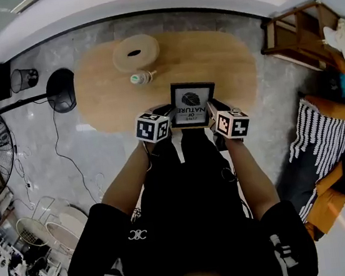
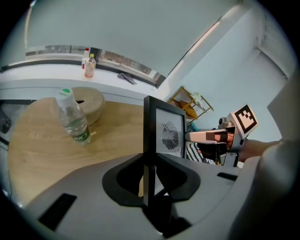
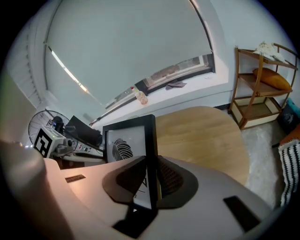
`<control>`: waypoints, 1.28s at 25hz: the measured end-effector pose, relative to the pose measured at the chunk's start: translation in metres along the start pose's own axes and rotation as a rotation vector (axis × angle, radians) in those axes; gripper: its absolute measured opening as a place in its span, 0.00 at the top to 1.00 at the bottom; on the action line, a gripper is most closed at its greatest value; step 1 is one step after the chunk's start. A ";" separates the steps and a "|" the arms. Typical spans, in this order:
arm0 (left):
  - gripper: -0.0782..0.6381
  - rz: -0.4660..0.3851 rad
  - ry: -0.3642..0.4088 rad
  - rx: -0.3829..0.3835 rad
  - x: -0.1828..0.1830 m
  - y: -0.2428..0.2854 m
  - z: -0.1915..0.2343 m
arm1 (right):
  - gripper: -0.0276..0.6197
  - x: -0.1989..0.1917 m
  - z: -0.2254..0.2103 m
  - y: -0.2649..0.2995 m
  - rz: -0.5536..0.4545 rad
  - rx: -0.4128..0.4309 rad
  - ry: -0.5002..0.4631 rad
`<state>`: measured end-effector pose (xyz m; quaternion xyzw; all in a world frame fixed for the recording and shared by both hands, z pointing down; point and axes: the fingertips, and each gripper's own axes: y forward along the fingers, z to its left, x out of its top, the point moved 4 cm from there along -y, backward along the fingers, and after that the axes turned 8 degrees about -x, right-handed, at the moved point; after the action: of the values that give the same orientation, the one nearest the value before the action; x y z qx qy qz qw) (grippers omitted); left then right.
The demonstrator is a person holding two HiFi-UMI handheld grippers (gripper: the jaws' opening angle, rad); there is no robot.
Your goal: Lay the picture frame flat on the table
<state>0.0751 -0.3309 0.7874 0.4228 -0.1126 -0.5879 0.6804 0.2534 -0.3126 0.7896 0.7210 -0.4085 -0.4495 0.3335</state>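
A black picture frame [image 1: 192, 105] with a white print of a dark leaf stands upright, held near the front edge of the oval wooden table [image 1: 226, 64]. My left gripper [image 1: 161, 120] is shut on its left edge [image 2: 149, 154]. The right gripper [image 1: 215, 117] is shut on its right edge [image 3: 151, 159]. Each gripper view shows the frame edge-on between the jaws. In the left gripper view the right gripper's marker cube [image 2: 245, 120] shows beyond the frame.
A clear plastic bottle [image 1: 140, 78] lies or stands just behind the frame's left side, by a round woven basket [image 1: 135, 52]. A wooden shelf rack [image 1: 301, 35] stands at the right, a fan [image 1: 60, 91] on the floor at the left.
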 end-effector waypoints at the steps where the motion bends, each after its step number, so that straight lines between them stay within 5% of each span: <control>1: 0.76 0.010 -0.014 0.002 -0.002 0.011 0.005 | 0.82 -0.002 -0.008 0.010 0.015 -0.002 0.005; 19: 0.76 0.190 -0.049 -0.007 -0.024 0.176 0.113 | 0.83 -0.040 -0.114 0.179 0.208 -0.065 0.094; 23: 0.76 0.181 -0.151 0.008 -0.034 0.190 0.134 | 0.83 -0.045 -0.118 0.202 0.241 -0.068 0.083; 29: 0.82 0.179 -0.195 0.060 -0.049 0.196 0.146 | 0.80 -0.058 -0.123 0.219 0.278 -0.037 0.053; 32: 0.84 0.162 -0.197 0.084 -0.049 0.183 0.141 | 0.79 -0.055 -0.125 0.204 0.242 -0.085 -0.002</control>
<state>0.0985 -0.3580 1.0205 0.3804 -0.2372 -0.5644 0.6932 0.2949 -0.3396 1.0301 0.6511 -0.4733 -0.4235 0.4155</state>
